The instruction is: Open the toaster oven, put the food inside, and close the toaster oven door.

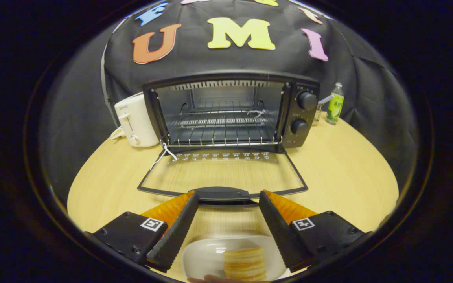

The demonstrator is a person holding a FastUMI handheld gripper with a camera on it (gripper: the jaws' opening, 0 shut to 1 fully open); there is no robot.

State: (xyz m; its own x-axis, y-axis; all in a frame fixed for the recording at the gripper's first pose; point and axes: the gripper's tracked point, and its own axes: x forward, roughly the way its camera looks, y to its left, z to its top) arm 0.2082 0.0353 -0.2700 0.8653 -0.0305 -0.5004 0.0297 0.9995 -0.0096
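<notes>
Oven (226, 114) door (222, 173) lies flat open on the desk (340, 173) so the rack is reachable; gripper (228, 200) spread and empty above the food (245, 262) on its plate (203, 257), likely lining up to grab it.

White toaster (135, 120) at tabletop's back left: small brand word, too small to read. Oven door (222, 173) glass: row of white icons, illegible. Bottle (335, 104) back right: green label. Gripper (228, 198) fingers spread; square markers.
</notes>
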